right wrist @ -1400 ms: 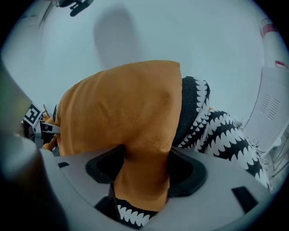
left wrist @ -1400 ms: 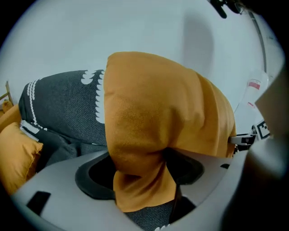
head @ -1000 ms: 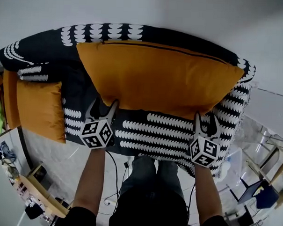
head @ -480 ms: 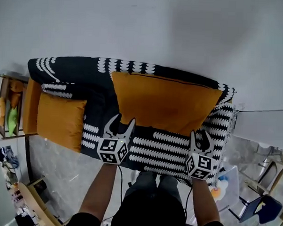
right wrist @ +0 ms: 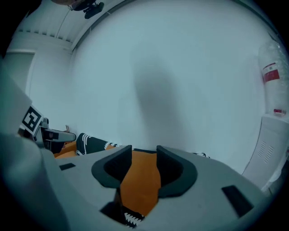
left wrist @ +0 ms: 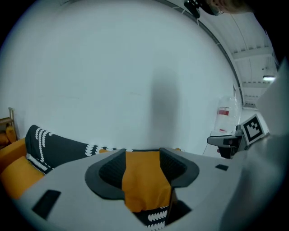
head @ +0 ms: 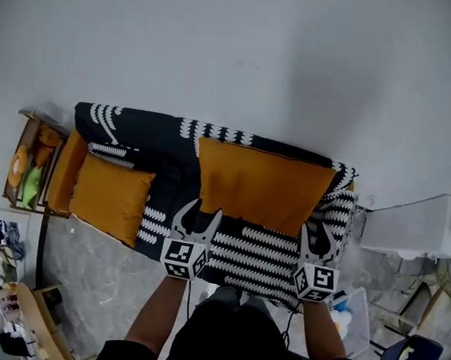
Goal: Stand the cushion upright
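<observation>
Cushion (head: 262, 186): leaning upright on sofa (head: 138, 131) back, long axis running along it.
Left gripper (head: 198, 217), right gripper (head: 317, 243): jaws narrowing, empty.
Floor (head: 109, 282): showing in head view only.

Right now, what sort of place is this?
Probably a living room: a sofa in black-and-white fabric stands against a plain wall, an orange cushion leans on its back, and a shelf sits beside it.

Matt orange cloth cushion (head: 259, 186); b/w cloth sofa cover (head: 171, 147); smooth matt wall (head: 253, 57).
</observation>
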`<state>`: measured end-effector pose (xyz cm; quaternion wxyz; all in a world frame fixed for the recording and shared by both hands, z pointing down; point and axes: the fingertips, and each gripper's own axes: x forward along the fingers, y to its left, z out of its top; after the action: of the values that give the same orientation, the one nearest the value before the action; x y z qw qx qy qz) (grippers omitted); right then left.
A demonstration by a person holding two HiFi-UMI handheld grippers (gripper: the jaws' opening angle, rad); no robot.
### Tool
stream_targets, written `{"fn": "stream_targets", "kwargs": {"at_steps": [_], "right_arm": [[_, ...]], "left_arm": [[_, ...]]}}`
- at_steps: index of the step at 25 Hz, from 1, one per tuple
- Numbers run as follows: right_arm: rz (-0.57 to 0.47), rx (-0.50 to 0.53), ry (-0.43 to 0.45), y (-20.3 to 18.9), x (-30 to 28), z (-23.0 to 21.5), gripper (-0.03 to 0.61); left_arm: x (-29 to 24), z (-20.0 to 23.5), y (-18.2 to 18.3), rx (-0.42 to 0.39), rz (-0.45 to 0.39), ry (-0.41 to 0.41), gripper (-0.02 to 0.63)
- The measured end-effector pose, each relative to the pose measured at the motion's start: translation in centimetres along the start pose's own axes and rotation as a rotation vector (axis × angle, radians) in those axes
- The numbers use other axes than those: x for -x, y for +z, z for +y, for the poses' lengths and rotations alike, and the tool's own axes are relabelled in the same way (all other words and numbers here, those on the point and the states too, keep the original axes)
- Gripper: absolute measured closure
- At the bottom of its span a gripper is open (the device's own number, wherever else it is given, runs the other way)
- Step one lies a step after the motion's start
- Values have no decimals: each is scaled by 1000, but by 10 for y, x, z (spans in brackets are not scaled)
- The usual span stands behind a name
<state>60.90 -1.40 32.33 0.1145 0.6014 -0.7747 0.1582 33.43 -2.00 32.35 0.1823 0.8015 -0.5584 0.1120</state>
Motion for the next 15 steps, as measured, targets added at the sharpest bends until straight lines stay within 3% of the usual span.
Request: {"fn": "stream_targets", "kwargs": {"at_steps": [8,15], "right_arm": [[-83,-22,131,36,65,10,371],[-104,-57,278,34,124,28,382]], "left_arm": [[76,-51,29,-2,-106,66,354],[156,-99,29,6,-166,153,354]]}}
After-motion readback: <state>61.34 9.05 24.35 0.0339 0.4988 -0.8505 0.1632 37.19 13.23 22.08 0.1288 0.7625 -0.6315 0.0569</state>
